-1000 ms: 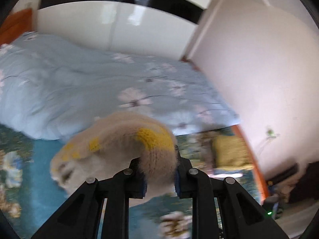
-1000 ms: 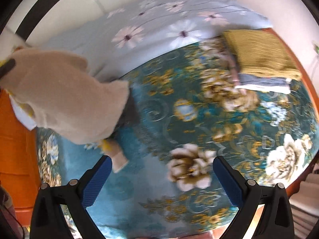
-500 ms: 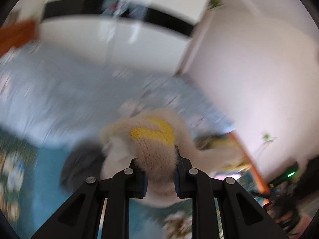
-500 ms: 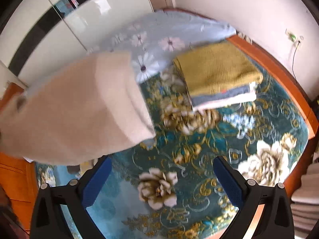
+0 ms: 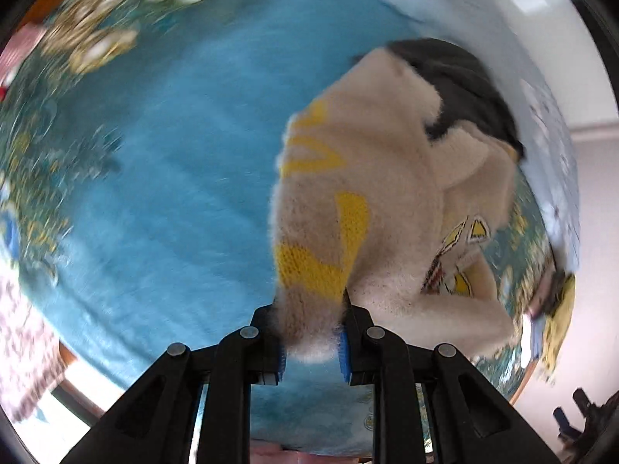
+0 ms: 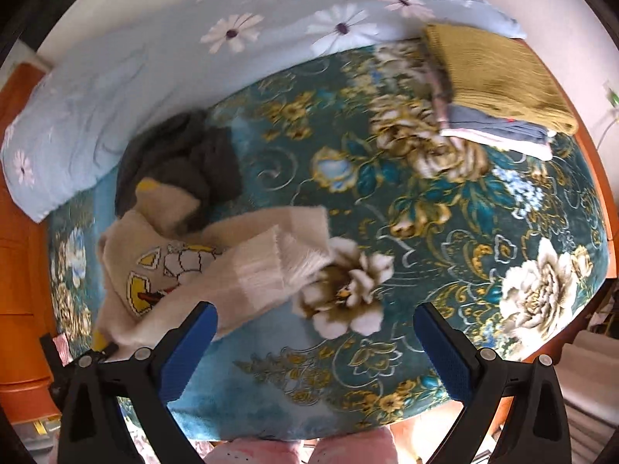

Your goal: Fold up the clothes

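Two grippers are ours here. The left gripper (image 5: pixel 311 334) is clamped on a fuzzy edge of the cream sweater (image 6: pixel 216 266), its blue pads pinching the knit between them. The right gripper (image 6: pixel 315 348) hangs with its tongs wide apart and nothing between them. We see the sweater lying rumpled on the left of the teal floral blanket (image 6: pixel 445 208), one sleeve reaching right toward a white flower, its far side overlapping a dark garment (image 6: pixel 182 158). Far right, a folded stack (image 6: pixel 499 89) sits close to the blanket's far right corner. A pale blue duvet (image 6: pixel 154 50) borders the far edge. Between the sweater and the stack we have a broad open stretch of blanket, and the near right is bare as well. An orange wooden frame (image 6: pixel 19 232) edges the left.
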The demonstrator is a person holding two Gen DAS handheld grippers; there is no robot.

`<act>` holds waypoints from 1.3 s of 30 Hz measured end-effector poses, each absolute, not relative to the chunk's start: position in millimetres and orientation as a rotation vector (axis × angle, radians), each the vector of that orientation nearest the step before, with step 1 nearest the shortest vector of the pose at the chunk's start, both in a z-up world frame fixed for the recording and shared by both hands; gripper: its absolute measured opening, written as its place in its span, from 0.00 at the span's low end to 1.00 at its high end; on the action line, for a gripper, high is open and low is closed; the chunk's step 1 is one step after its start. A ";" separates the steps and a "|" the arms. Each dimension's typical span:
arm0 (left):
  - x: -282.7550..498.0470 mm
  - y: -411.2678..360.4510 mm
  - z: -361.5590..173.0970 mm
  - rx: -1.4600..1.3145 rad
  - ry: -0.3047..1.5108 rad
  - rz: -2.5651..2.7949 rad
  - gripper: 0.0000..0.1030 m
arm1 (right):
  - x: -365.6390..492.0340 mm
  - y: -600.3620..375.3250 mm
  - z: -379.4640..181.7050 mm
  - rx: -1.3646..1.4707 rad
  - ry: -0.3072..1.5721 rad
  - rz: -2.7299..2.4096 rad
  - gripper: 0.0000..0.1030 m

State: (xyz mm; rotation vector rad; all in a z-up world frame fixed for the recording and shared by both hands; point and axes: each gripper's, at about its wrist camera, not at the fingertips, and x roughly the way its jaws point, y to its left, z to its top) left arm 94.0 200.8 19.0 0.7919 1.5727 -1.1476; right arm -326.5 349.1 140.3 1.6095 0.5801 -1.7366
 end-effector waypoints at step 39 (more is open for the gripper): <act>126.1 176.1 -31.0 0.844 1.723 -0.947 0.26 | -250.4 87.1 -96.0 2.104 0.345 -1.198 0.72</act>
